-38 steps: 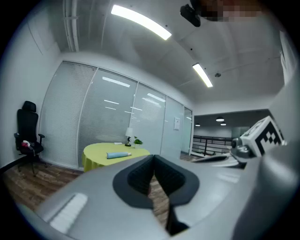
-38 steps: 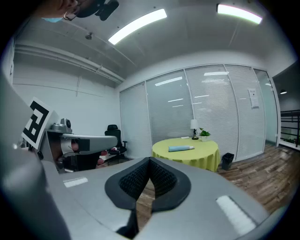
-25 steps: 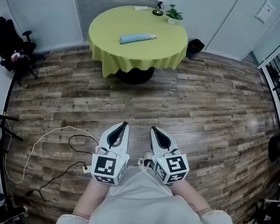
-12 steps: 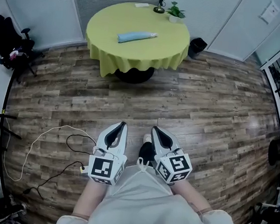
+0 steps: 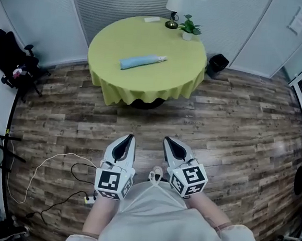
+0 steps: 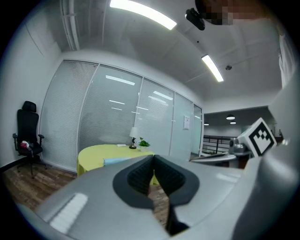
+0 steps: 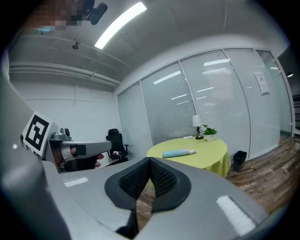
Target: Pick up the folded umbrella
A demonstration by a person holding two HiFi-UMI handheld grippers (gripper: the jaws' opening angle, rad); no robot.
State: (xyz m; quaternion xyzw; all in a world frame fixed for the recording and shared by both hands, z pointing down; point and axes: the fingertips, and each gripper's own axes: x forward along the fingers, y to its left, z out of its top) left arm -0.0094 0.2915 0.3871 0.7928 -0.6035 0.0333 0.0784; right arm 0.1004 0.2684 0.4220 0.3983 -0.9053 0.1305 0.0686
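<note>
Folded umbrella (image 5: 142, 62): in the head view it is a slim, pale-blue roll with a whitish end. It lies flat and a little aslant near the middle of the round counter (image 5: 168, 43), which is draped in a smooth yellow-green cloth that hangs in soft folds. At the counter's far edge a small lamp (image 5: 174, 3) with a white shade and a leafy potted plant (image 5: 189, 27) stand close together. A black bin (image 5: 217, 63) sits on the floor just beside the counter. The floor (image 5: 234, 124) is laid in worn wooden planks of mixed tones. The left tool (image 5: 130, 137) and right tool (image 5: 167, 140) are grey moulded shells, each with a marker cube at the back. They are held side by side above the planks, well apart from the counter and the umbrella.

In the left gripper view the left tool's black ribbed pads are clenched tip to tip, with nothing between them. Past them the umbrella (image 6: 113, 161) shows as a blue strip on the yellow-green cloth. Glass walls with fine blinds stand behind it, and a black office chair (image 6: 28, 129) is off to the left.

In the right gripper view the right tool's ribbed pads likewise meet at the tips and grasp nothing. The umbrella (image 7: 179, 153) lies lengthwise on the counter beyond them, untouched.
</note>
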